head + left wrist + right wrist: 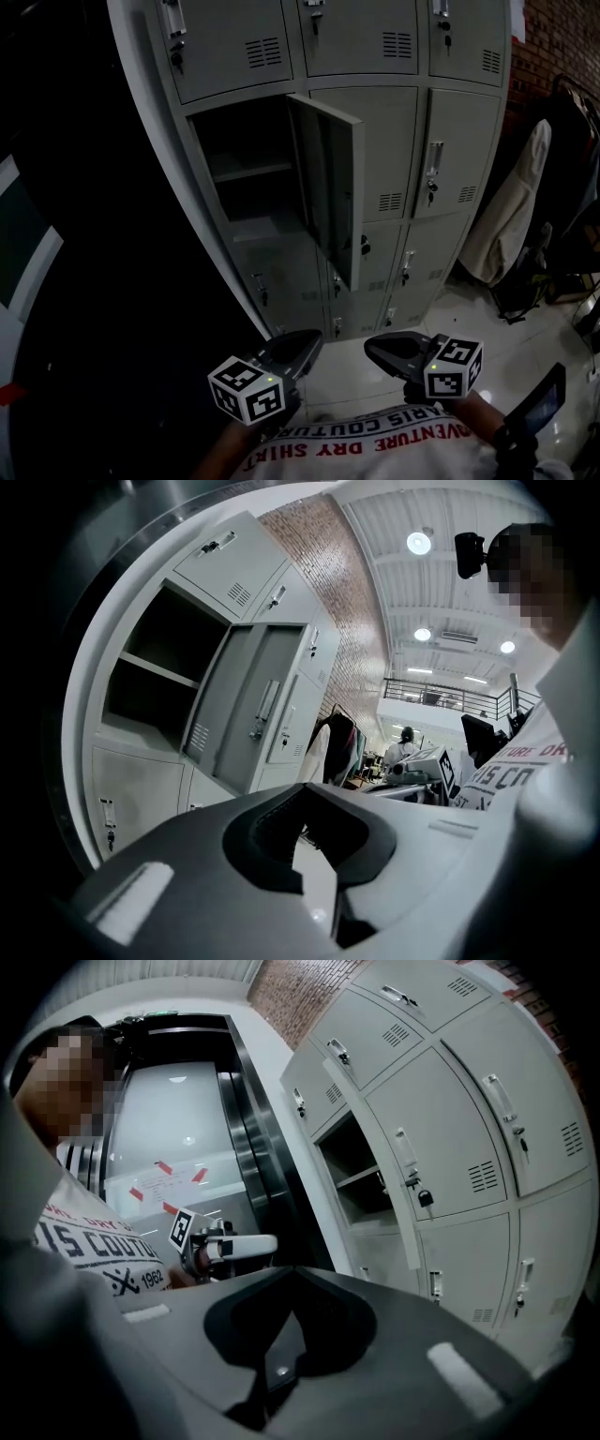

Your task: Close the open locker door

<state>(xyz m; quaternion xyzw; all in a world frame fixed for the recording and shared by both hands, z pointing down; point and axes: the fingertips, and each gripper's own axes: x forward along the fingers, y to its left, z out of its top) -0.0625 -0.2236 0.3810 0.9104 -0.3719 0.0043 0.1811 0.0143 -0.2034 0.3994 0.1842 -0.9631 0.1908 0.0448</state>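
A bank of grey metal lockers [403,141] stands ahead. One middle-row door [328,187] hangs open toward me, baring an empty compartment with a shelf [246,173]. The left gripper view shows that door [246,705] and compartment [150,667]; in the right gripper view the door [380,1171] is edge-on with a small padlock. My left gripper [312,339] and right gripper [373,349] are held low near my shirt, well short of the lockers. Both have their jaws together with nothing between them [309,791] [295,1273].
Pale and dark coats [514,202] hang on a rack right of the lockers, with bags on the floor below. A dark steel doorway [202,1138] lies left of the lockers. White glossy floor tiles [487,328] spread in front.
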